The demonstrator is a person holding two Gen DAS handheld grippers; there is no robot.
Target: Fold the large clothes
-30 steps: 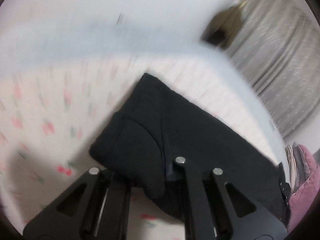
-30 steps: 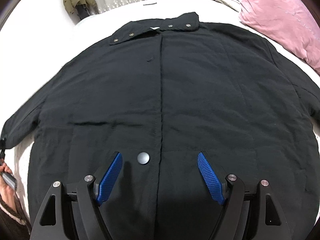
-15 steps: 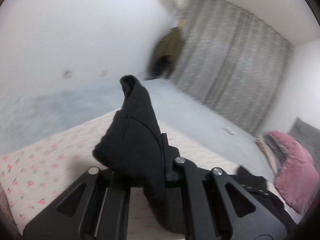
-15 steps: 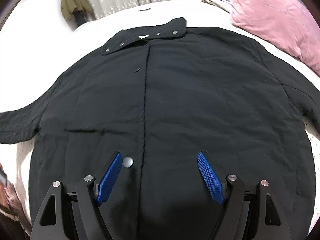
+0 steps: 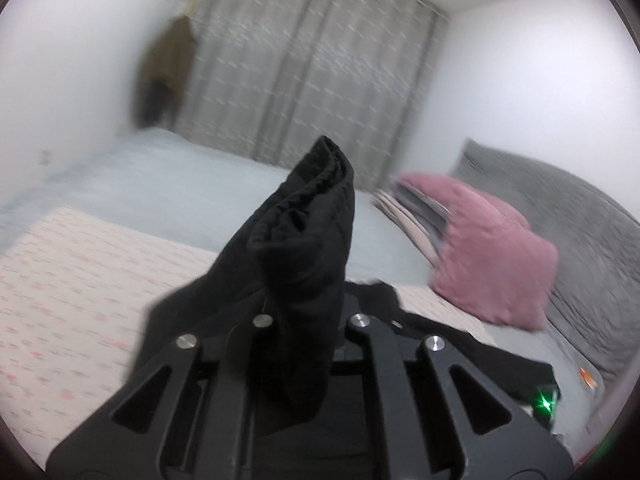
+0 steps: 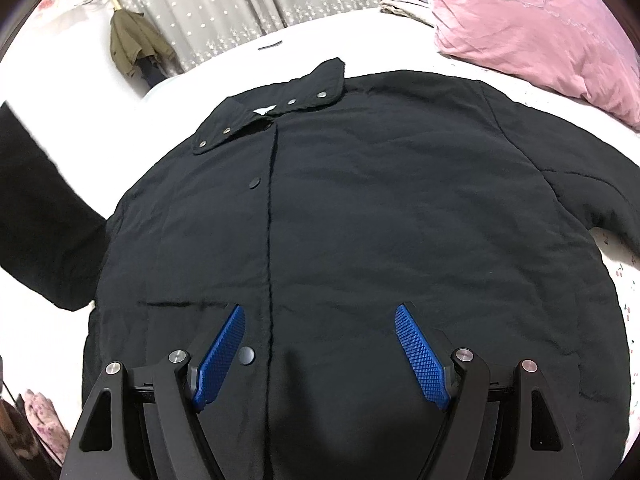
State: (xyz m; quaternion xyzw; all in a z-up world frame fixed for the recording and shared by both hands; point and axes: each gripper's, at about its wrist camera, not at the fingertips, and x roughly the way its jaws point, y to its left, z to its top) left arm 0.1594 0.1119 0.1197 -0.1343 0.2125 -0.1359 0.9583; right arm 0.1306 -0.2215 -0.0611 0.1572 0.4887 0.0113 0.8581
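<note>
Your one coat (image 6: 360,208) lies face up on the bed (image 6: 624,292), front closed, its long axis running from the hem under your right gripper (image 6: 320,356) up to the collar (image 6: 276,114) at the far end, toward the curtain (image 6: 224,8). That gripper hovers over the hem with its two blue pads (image 6: 420,356) spread wide, gripping nothing. Your left gripper (image 5: 308,320) is clamped on the coat's sleeve (image 5: 308,240), whose cuff points up and away toward the curtain (this view is blurred). Count four metal snaps on the collar flap and two round buttons beside the placket. One pink pillow (image 6: 532,20) sits at the far right corner. One olive jacket (image 6: 134,46) hangs by the curtain. No readable writing shows.
</note>
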